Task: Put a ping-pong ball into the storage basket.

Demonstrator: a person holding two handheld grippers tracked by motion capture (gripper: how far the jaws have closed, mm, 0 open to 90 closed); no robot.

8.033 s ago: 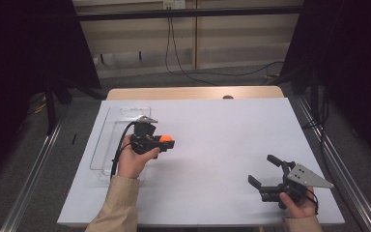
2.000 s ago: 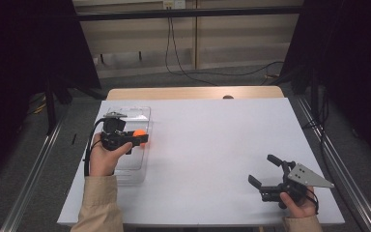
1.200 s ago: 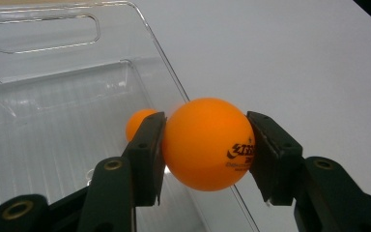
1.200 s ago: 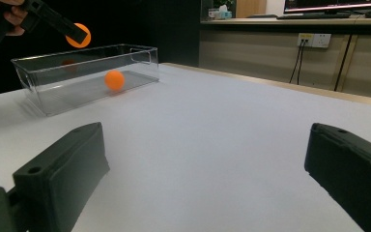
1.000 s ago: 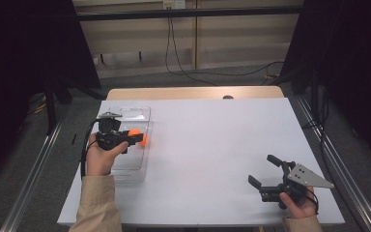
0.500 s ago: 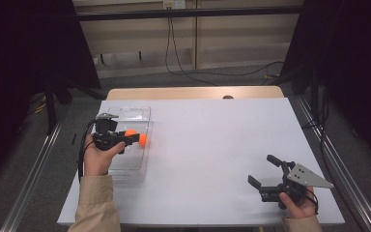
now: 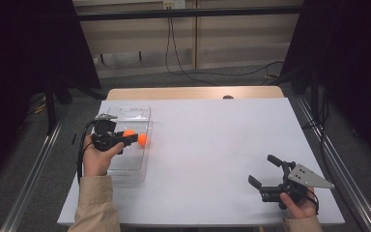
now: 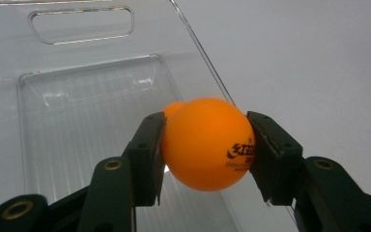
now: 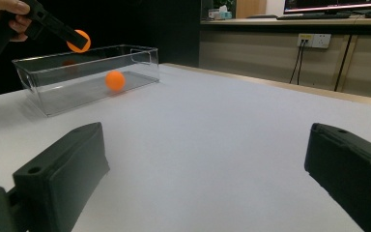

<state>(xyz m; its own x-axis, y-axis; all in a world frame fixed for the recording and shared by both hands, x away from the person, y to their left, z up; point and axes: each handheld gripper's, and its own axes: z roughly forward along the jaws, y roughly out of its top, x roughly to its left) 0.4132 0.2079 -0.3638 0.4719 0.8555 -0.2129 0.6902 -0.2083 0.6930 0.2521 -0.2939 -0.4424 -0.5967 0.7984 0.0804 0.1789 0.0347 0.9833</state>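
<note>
A white tabletop (image 7: 212, 145) was shown, with a strip of bare wood (image 7: 193, 93) exposed along its far edge. Black cables (image 7: 207, 72) were draped across the floor beyond it. A wall socket (image 9: 312, 40) was fitted to the panelled wall behind.

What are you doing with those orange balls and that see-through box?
A person holds a gripper in each hand. The left gripper is clamped on an orange ball and holds it above the edge of a clear plastic bin on the white table. A second orange ball already lies inside the bin. The right gripper rests near the table's front right, jaws open, holding nothing.
</note>
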